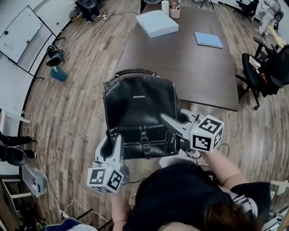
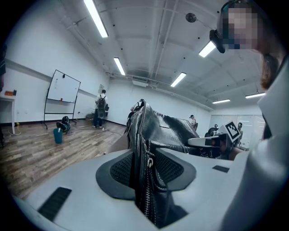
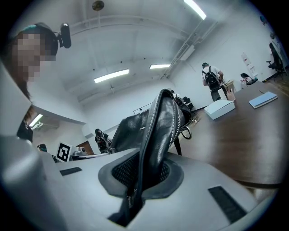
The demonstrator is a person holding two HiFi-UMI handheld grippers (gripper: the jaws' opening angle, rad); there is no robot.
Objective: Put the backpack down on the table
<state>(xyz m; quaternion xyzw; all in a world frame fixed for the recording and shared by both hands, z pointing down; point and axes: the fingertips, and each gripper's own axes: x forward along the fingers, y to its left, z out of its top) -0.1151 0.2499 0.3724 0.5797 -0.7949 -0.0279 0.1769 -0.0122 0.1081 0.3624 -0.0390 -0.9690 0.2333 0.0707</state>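
Observation:
A black leather backpack (image 1: 140,110) with a top handle and two front buckles hangs in the air in front of me, at the near left corner of the dark table (image 1: 189,63). My left gripper (image 1: 114,140) is shut on its lower left side, where a zippered edge (image 2: 145,162) runs between the pads. My right gripper (image 1: 175,125) is shut on its right side, with a stitched leather edge (image 3: 156,135) clamped between its jaws. The bag stands upright between the two grippers. Whether its bottom touches the table I cannot tell.
On the table lie a white box (image 1: 157,22) at the far end, a blue notebook (image 1: 208,39) to the right and cups (image 1: 171,9) at the back. Black office chairs (image 1: 262,72) stand to the right. A whiteboard (image 1: 20,31) and a teal bin (image 1: 58,73) are on the left.

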